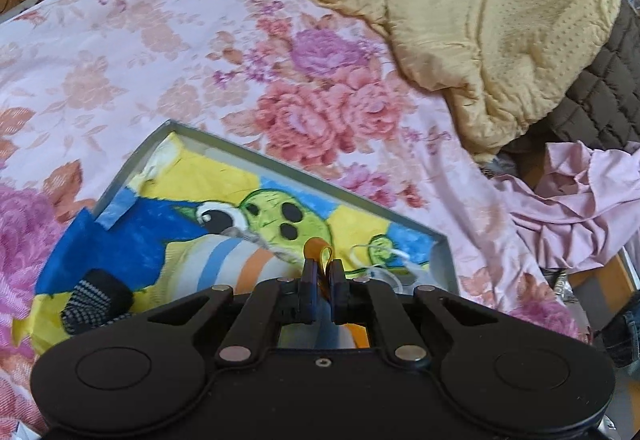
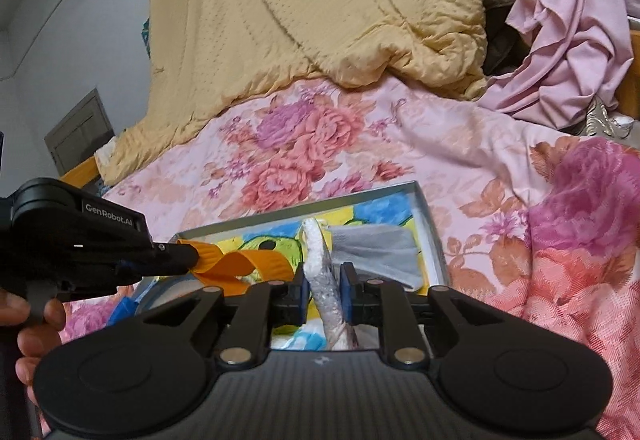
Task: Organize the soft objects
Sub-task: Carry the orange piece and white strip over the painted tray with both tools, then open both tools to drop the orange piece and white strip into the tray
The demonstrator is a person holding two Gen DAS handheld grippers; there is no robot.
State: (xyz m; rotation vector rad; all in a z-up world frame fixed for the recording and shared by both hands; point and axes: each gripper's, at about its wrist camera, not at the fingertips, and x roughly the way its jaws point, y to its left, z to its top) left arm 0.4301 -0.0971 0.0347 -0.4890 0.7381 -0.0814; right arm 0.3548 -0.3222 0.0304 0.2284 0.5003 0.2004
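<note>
The shallow box point(image 1: 176, 129) on the bed serves as the landmark; all positions refer to it.

Nearest, the left gripper point(image 1: 323, 272) hovers over the near edge of the box, its 2 fingers clenched on an orange band point(image 1: 319, 252). The right view shows the band point(image 2: 240, 266) as a thin, twisted loop. It appears light, limp and slightly springy, so it should hang from any pinch point; a hold near a fold is likely to limit slip.

The right gripper point(image 2: 324, 290) is also over the near edge of the box point(image 2: 430, 230), grasping a grey-white sock point(image 2: 320, 272) across its middle. The sock stands upright between the fingers, soft and compressible. It is judged light and not fragile.

Inside the box lie a colourful cartoon cloth point(image 1: 208, 199), a white cord point(image 1: 380, 254) near the right wall, and a folded grey cloth point(image 2: 376, 252). A dark striped sock point(image 1: 94, 300) rests on the cloth's overhang beyond the left wall.

Farther from the box:
1. The floral bedspread point(image 1: 160, 51) surrounds it.
2. A yellow quilt point(image 1: 460, 7) is heaped behind it.
3. A pink garment point(image 1: 568, 207) and a brown quilted jacket point(image 1: 608, 87) lie to the right.

The cord and grey cloth occupy floor space and may obstruct placement.
</note>
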